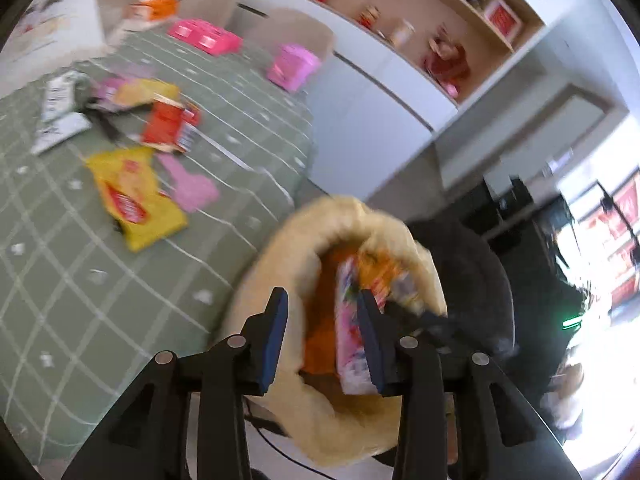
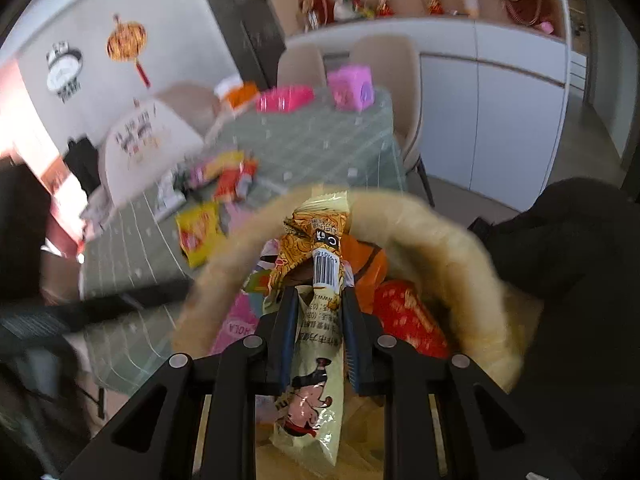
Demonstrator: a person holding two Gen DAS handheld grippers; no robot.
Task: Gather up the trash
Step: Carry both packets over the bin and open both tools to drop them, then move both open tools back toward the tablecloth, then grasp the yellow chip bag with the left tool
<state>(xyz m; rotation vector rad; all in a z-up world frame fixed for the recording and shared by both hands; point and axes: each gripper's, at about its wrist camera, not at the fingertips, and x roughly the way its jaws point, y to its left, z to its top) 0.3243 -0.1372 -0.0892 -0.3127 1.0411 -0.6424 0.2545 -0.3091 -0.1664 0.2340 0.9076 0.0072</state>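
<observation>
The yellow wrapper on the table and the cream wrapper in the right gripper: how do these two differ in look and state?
The yellow wrapper lies flat on the green checked tablecloth, touched by nothing; the cream wrapper is pinched upright in the right gripper over the fluffy basket. The yellow wrapper carries a red logo; the cream wrapper shows a barcode and a cartoon figure. The yellow one looks broad, the cream one long and narrow. Both are snack packaging.
</observation>
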